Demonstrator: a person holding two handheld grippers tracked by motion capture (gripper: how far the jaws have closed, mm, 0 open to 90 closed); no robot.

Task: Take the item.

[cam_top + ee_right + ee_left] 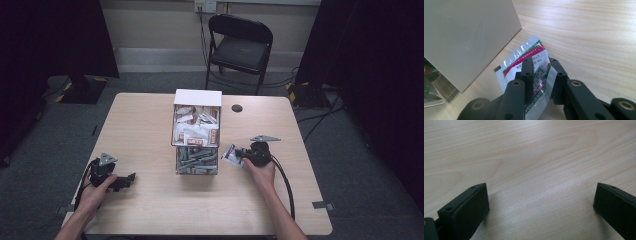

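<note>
A tall clear box (196, 135) with a white lid stands mid-table, its upper tier full of white sachets and its lower tier full of grey-green ones. Its pale wall (466, 37) rises at the left of the right gripper view. A silver sachet (524, 53) with red and green print lies just right of the box (230, 154), between the jaws of my right gripper (541, 66), which stand slightly apart around it (241, 156). My left gripper (129, 178) rests at the front left, jaws wide open over bare wood (540, 192).
The light wooden table (145, 120) has a small black round cap (237, 108) behind the box. A black folding chair (240, 45) stands beyond the far edge. Dark curtains hang at both sides, and cables lie on the floor at the right.
</note>
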